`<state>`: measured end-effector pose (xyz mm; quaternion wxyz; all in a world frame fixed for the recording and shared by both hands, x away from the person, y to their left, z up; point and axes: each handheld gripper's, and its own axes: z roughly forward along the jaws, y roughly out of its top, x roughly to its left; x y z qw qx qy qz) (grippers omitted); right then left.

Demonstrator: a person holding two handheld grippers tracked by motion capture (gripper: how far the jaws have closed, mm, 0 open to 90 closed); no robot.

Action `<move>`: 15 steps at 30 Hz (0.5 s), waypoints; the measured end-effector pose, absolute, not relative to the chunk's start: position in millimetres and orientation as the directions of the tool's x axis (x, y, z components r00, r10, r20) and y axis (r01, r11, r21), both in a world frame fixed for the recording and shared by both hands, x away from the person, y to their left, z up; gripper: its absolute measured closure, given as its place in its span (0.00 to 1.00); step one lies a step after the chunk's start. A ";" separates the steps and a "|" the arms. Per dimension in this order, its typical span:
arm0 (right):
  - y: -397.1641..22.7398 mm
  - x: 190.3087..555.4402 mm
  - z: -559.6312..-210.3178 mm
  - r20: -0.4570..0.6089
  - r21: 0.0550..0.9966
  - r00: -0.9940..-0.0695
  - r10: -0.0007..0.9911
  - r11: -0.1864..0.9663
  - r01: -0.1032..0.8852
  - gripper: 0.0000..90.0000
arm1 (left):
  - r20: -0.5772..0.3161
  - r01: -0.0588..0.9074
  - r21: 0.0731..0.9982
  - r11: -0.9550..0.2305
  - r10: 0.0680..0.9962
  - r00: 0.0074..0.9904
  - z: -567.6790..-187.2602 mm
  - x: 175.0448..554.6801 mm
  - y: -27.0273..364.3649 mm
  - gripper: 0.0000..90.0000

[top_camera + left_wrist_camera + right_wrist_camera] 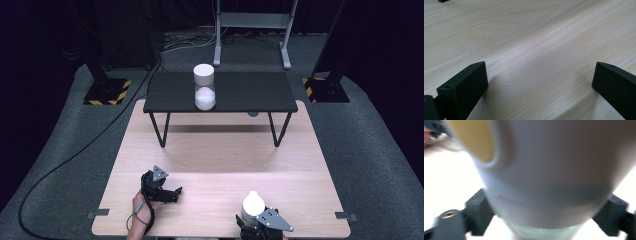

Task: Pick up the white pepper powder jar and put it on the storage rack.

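A white rounded container (pixel 253 202) with a yellowish opening (pixel 477 140) stands at the near right of the wooden table (pixel 220 160). My right gripper (pixel 544 216) has a black jaw against each side of its lower body and is shut on it; its grey plate (pixel 274 220) shows just behind the container. My left gripper (pixel 172 194) rests low on the near left of the table, held by a hand. Its jaws (pixel 539 82) stand wide apart with only bare wood between them.
A small black table (pixel 250 92) stands on the far half of the wooden table. On it is a clear jar (pixel 205 87) with a white lid and white powder inside. A cable runs over the floor at the left.
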<state>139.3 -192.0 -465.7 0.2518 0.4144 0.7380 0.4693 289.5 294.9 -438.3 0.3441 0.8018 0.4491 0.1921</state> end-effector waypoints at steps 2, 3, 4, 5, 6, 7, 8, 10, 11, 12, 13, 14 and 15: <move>-192.2 138.7 -467.3 0.013 0.904 -0.531 0.848 0.217 0.369 0.32 | -0.001 0.588 0.724 -0.360 0.852 0.523 -438.3 289.5 294.9 0.00; -192.1 138.7 -467.6 0.009 0.903 -0.530 0.848 0.221 0.368 0.33 | -0.001 0.588 0.724 -0.360 0.853 0.523 -438.3 289.5 294.9 0.00; -192.7 138.6 -468.2 0.009 0.904 -0.532 0.847 0.220 0.365 0.33 | -0.001 0.588 0.725 -0.359 0.853 0.523 -438.3 289.5 294.9 0.00; -192.7 138.2 -468.9 0.007 0.906 -0.531 0.847 0.220 0.362 0.33 | -0.001 0.588 0.724 -0.360 0.852 0.523 -438.3 289.6 294.9 0.00; -192.6 137.8 -469.8 0.001 0.908 -0.533 0.846 0.223 0.356 0.33 | -0.001 0.588 0.725 -0.360 0.852 0.523 -438.3 289.5 294.9 0.00; -192.2 136.9 -471.2 -0.001 0.910 -0.531 0.848 0.221 0.351 0.34 | -0.001 0.588 0.724 -0.361 0.852 0.524 -438.2 289.6 295.0 0.00; -191.8 136.1 -472.3 -0.001 0.912 -0.528 0.850 0.217 0.348 0.34 | -0.001 0.587 0.724 -0.361 0.851 0.525 -438.3 289.7 295.2 0.00; -192.6 135.6 -474.6 -0.002 0.916 -0.530 0.848 0.214 0.339 0.34 | -0.001 0.586 0.724 -0.363 0.850 0.527 -438.3 290.0 295.4 0.00; -192.2 135.3 -474.8 -0.003 0.917 -0.528 0.849 0.213 0.338 0.34 | -0.001 0.586 0.724 -0.363 0.850 0.527 -438.3 290.0 295.4 0.00; -191.9 135.5 -474.1 -0.004 0.916 -0.527 0.850 0.215 0.339 0.34 | -0.001 0.586 0.724 -0.363 0.850 0.527 -438.2 290.0 295.4 0.00; -191.9 135.6 -473.8 -0.004 0.915 -0.527 0.850 0.215 0.340 0.34 | -0.001 0.586 0.724 -0.363 0.850 0.527 -438.2 290.0 295.4 0.00; -191.7 135.6 -473.4 -0.003 0.915 -0.525 0.851 0.215 0.342 0.34 | -0.001 0.586 0.724 -0.363 0.850 0.527 -438.2 290.1 295.5 0.00; -191.7 135.6 -472.9 -0.003 0.914 -0.524 0.852 0.215 0.344 0.34 | -0.001 0.586 0.725 -0.363 0.850 0.527 -438.3 290.0 295.4 0.00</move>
